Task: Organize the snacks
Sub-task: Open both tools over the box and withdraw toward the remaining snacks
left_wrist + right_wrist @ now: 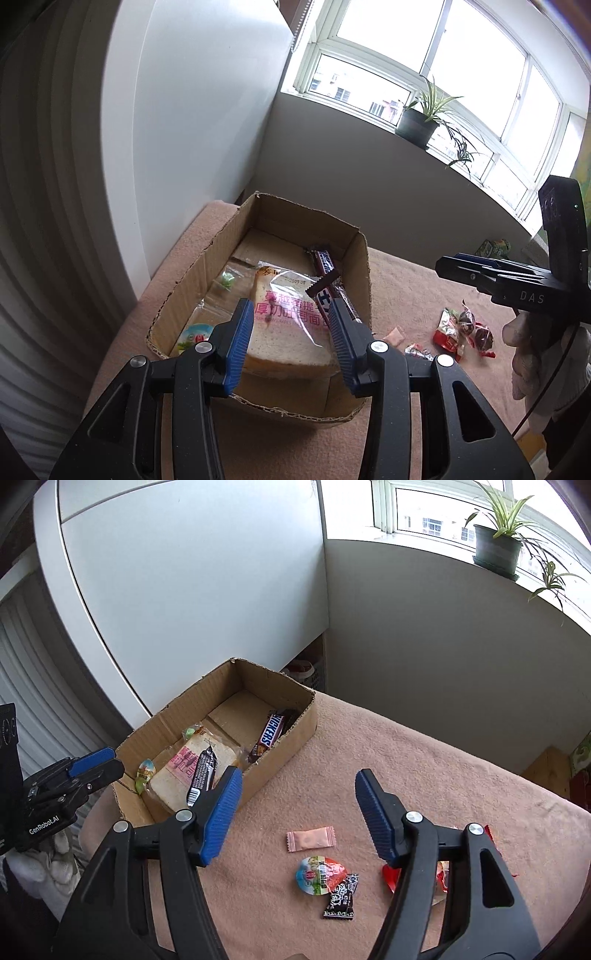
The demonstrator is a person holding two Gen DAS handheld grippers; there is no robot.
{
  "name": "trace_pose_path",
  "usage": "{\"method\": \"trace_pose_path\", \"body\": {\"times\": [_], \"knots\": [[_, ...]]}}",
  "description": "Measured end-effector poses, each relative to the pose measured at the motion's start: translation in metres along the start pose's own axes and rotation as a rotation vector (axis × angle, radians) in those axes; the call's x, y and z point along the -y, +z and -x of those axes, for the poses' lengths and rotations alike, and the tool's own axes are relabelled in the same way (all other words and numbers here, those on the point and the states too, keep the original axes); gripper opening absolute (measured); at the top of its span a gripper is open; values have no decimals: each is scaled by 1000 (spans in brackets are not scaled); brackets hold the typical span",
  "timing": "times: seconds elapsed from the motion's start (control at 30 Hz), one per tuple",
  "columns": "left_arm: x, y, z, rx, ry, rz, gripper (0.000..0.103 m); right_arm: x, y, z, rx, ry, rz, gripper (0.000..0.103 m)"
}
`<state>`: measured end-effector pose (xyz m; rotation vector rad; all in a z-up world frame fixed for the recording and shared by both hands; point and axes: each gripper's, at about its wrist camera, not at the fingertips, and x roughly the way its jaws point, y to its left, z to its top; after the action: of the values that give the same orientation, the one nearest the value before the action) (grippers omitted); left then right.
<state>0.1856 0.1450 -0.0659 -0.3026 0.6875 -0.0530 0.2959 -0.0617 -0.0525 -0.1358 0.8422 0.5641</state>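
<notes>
Torn-edged cardboard box (280,734) holding a SNICKERS bar (271,731) and wrapped sliced bread (184,775), left gripper (291,332) parted empty above it, right gripper (295,812) spread wide over loose candies (325,878) right of box on pink blanket (424,768)

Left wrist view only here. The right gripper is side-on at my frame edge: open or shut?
Observer: Open. The right gripper has nothing between its fingers and hangs over the cloth.
Operator: What's on the cloth under it?
Observer: A pink sachet, a jelly cup and a black wrapper touching the cup.
Operator: Can't read the bar along the box's wall. Brand?
Observer: Snickers, inside the box.
</notes>
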Motion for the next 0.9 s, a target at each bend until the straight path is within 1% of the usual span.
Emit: {"method": "trace_pose_path", "body": {"times": [0.17,0.33,0.47,0.6,0.7,0.8,0.9], "knots": [[21,-6,5,2,-36,-20,41,42,-29,38,16,-38,-68,66],[43,-16,5,-14,-74,-40,41,83,-62,70,40,-97,-136,66],[61,-26,2,-35,-107,-64,41,113,-90,87,28,-135,-188,69],[79,-37,-4,-69,-135,-89,41,141,-115,91,6,-162,-264,70],[90,-45,-11,-97,-150,-100,41,161,-130,88,-11,-160,-344,70],[100,-52,-18,-124,-160,-117,41,175,-139,81,-25,-158,-392,70],[109,-57,-25,-147,-166,-141,41,182,-143,72,-41,-158,-407,70]]}}
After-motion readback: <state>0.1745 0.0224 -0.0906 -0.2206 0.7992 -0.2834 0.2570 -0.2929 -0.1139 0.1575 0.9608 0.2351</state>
